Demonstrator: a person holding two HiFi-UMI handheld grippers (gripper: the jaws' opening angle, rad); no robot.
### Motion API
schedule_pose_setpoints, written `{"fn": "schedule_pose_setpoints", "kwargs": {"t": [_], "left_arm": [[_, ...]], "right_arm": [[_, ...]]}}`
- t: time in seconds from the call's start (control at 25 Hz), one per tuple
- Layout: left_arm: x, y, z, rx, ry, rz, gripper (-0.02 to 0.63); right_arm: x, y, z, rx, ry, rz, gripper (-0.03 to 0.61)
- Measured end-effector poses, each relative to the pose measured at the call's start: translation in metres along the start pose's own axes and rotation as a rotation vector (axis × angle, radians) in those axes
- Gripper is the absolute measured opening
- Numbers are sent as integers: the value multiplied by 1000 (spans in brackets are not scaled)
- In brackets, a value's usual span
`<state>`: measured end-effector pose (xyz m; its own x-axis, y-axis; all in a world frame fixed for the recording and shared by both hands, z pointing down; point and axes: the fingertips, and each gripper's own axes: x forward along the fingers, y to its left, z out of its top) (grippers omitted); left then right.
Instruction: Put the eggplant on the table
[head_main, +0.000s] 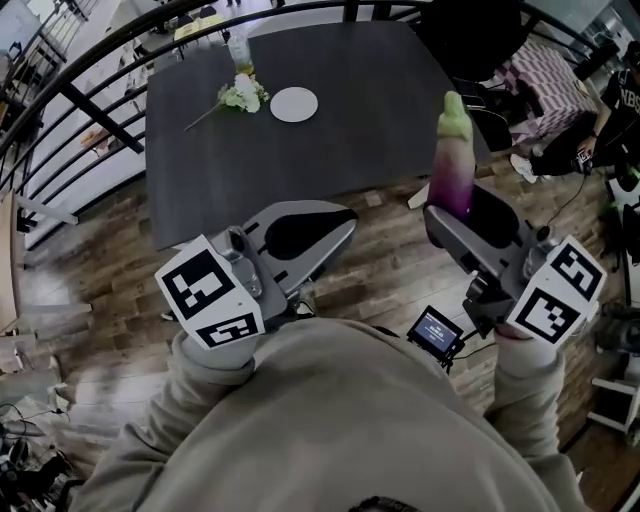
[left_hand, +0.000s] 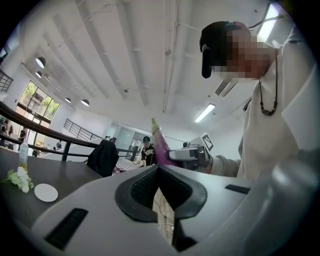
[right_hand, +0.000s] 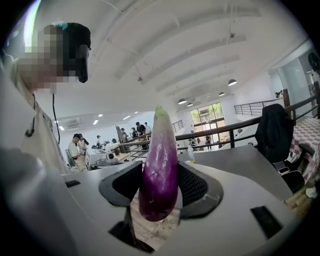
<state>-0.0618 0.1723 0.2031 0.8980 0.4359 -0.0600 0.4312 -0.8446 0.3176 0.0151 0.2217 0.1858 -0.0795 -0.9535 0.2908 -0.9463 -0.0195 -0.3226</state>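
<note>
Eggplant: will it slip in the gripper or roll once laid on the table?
The eggplant looks glossy, so it may slip; the right gripper holds it near its thick end only. Round and tapered, it will probably roll a little on the flat table. It stands unsupported, so it is likely stiff.

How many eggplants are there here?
1: a purple eggplant, held upright between the right gripper's jaws, not yet on the dark table. None other shows.
</note>
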Motion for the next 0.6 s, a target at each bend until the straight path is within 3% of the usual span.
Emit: {"fn": "schedule_pose_setpoints", "kwargs": {"t": [0.32,0.6], "left_arm": [[-67,47,12,-47,-27,103,6],[-87,74,5,-78,-64,193,6]], "right_arm": [[84,31,15,-11,59,93,230],[128,26,18,-33,63,187,230]]}}
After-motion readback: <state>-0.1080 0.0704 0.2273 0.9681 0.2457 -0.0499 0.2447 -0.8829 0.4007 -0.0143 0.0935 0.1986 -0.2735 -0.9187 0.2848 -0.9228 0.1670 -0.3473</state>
